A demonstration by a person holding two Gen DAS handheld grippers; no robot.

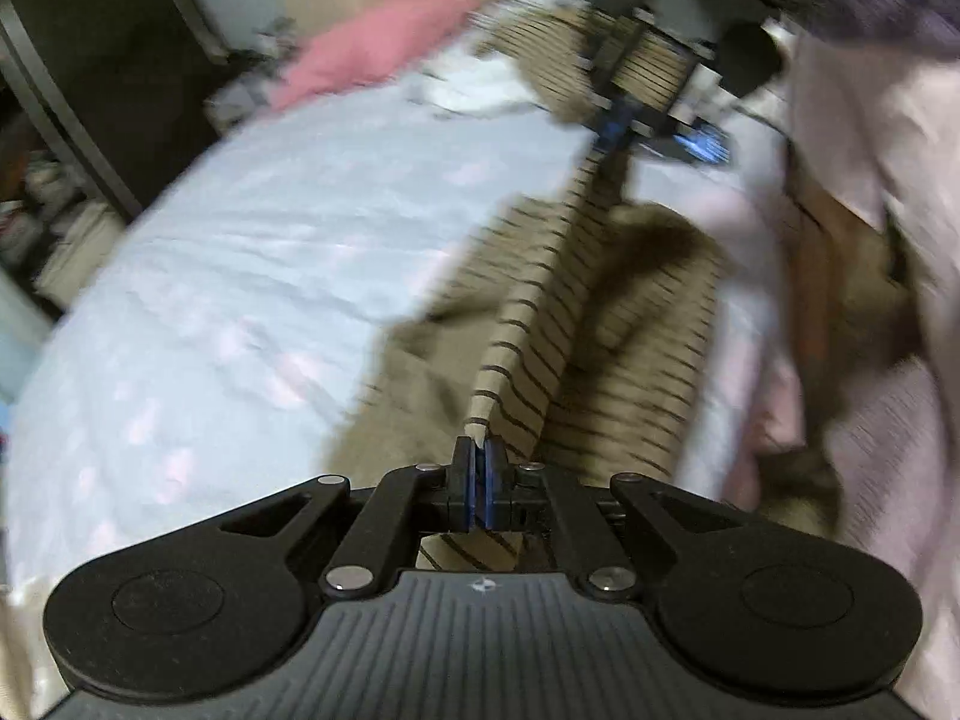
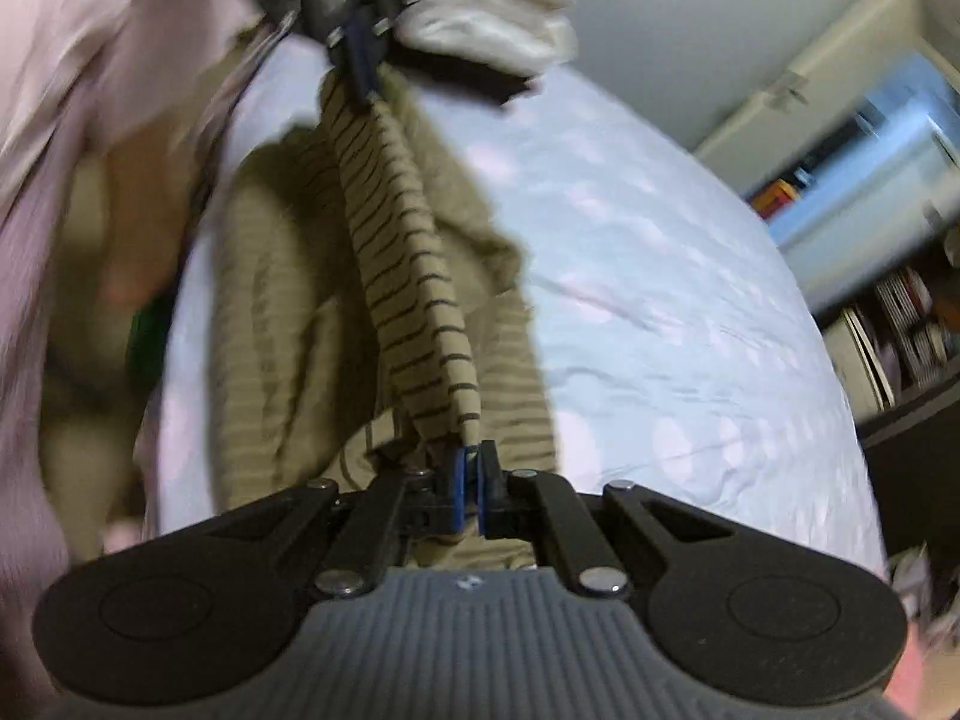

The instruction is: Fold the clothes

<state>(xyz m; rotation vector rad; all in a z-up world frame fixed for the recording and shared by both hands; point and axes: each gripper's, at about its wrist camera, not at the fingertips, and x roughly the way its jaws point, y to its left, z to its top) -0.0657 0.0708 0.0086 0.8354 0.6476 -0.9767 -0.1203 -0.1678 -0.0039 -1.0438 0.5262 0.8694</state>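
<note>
Both pinched tight: the left hand-held gripper [image 1: 479,450] and right hand-held gripper [image 2: 467,457] each clamp one end of the striped shirt [image 1: 528,324], stretched taut between them, rest drooping onto the bed [image 1: 240,276]. Plenty of bare sheet beside it; pink pillow [image 1: 372,48] far off.

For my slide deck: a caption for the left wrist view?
Left gripper and right gripper stretch a striped garment taut above the pale blue bed.
</note>
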